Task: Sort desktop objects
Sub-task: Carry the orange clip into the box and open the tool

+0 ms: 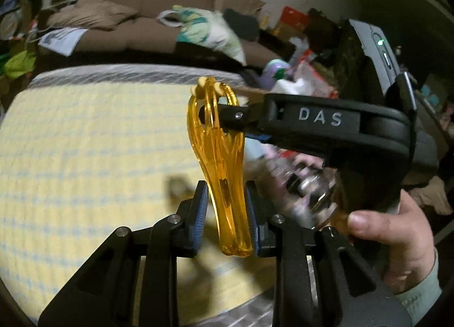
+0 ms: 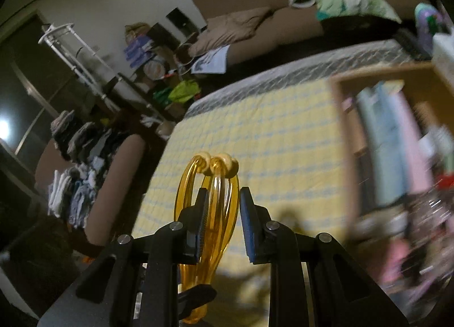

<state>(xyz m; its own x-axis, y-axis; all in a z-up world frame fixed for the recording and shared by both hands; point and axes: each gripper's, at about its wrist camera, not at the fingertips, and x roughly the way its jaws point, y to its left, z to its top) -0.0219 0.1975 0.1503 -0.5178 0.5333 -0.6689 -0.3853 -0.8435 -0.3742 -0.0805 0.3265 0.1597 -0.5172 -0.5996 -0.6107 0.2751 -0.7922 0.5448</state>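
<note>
Amber massager [image 1: 224, 185] sat clamped in the left gripper [image 1: 227, 213]; the right gripper [image 2: 222, 222] seemingly pinched its looped prongs above the yellow cloth [image 1: 85, 142].

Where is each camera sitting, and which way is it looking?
Left wrist view: sits on the left tool, looking forward along its fingers over the yellow checked cloth toward the brown sofa; it shows the left tool's fingers around the orange massager, the right tool reaching in, and the person's right hand.
Right wrist view: sits on the right tool, looking across the cloth toward the sofa; it shows its own fingers at the massager's prongs.
Both share the massager, cloth and sofa.
</note>
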